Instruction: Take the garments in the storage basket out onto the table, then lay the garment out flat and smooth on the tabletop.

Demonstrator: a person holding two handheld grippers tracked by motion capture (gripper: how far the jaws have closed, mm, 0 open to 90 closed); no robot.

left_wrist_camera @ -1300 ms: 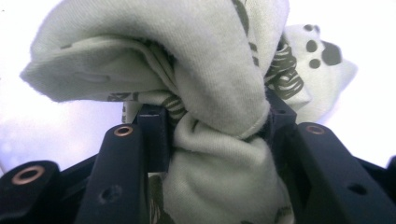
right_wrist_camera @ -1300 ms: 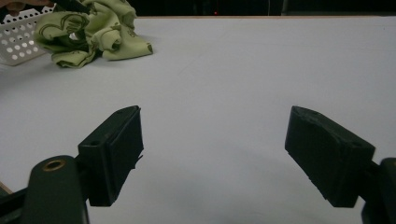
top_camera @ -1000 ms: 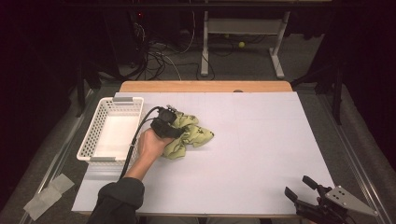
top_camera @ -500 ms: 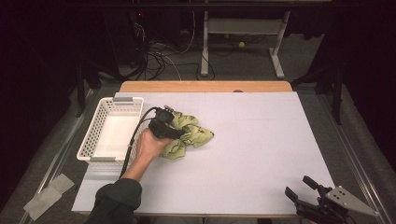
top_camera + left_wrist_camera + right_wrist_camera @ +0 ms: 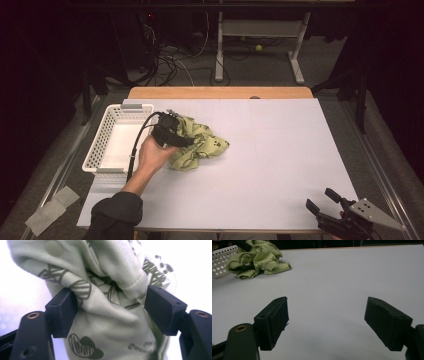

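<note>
From the high view, your left gripper (image 5: pixel 186 141) sat over the near-left part of the crumpled green garment (image 5: pixel 200 145), which lay on the white desk (image 5: pixel 270 150) just to the right of the white perforated basket (image 5: pixel 117 145); your left hand (image 5: pixel 152 155) wrapped the gripper's body and its black cable (image 5: pixel 137 145) looped back across the basket's near-right rim; your dark sleeve came in from the bottom edge; your right gripper (image 5: pixel 322 202) lay at the near-right corner of the desk, well apart from the garment, with its grey three-cornered plate (image 5: pixel 375 212) on top; a pale scrap (image 5: pixel 50 210) lay on the floor beside the desk's near-left corner.

From the left gripper view, the 2 black jaws stood wide and had just been opening, with a fold of the garment (image 5: pixel 110 305) bunched between them; the cloth brushed both inner faces, yet the pads no longer pinched it; dark scribbled prints and 1 round snap (image 5: pixel 53 247) showed on the pale fabric, and bright desk showed behind.

From the right gripper view, your right gripper (image 5: pixel 325 322) held its 2 jaws far apart over bare desk (image 5: pixel 342 277), with nothing between them; the garment (image 5: pixel 258 258) lay far off at the upper left, touching the basket (image 5: pixel 222 261) at the frame's left edge.
</note>
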